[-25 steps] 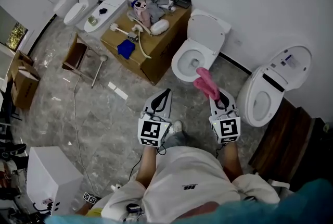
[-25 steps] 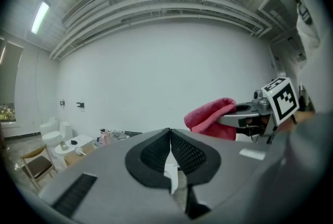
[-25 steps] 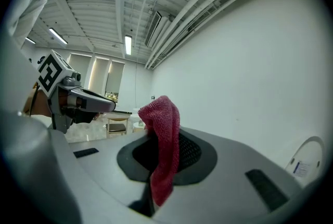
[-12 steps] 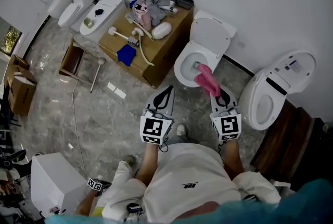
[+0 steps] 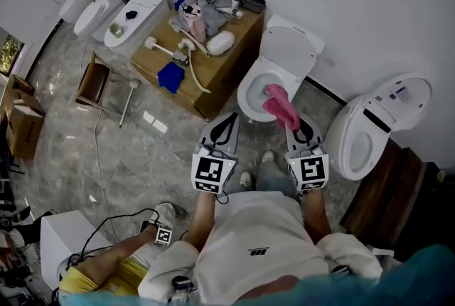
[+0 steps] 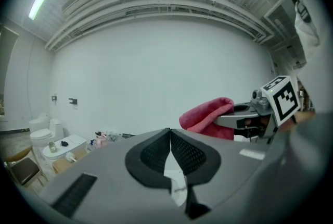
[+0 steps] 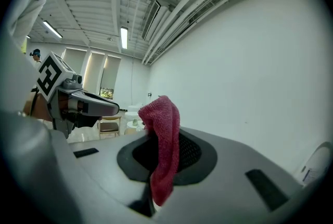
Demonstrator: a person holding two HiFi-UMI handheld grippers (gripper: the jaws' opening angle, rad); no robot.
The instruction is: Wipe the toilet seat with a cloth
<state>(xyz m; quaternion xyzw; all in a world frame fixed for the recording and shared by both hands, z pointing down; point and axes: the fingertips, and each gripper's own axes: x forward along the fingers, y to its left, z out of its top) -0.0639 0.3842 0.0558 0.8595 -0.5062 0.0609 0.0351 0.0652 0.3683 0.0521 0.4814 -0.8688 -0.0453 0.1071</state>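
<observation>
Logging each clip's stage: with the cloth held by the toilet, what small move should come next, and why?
Probably ease the right claw forward and down to lay the red cloth on the toilet seat. The cloth is clamped in that claw and hangs over the open bowl, lid up, not yet pressed on the rim. The left claw is shut, empty.

Two hand-held grippers (image 5: 232, 118) (image 5: 293, 124), one pink cloth (image 5: 280, 104), two toilets with lids raised (image 5: 245, 92) (image 5: 340, 137), one large cardboard box (image 5: 213, 59), one blue rag (image 5: 171, 77), two persons (image 5: 245, 248) (image 5: 106, 265) in view.
</observation>
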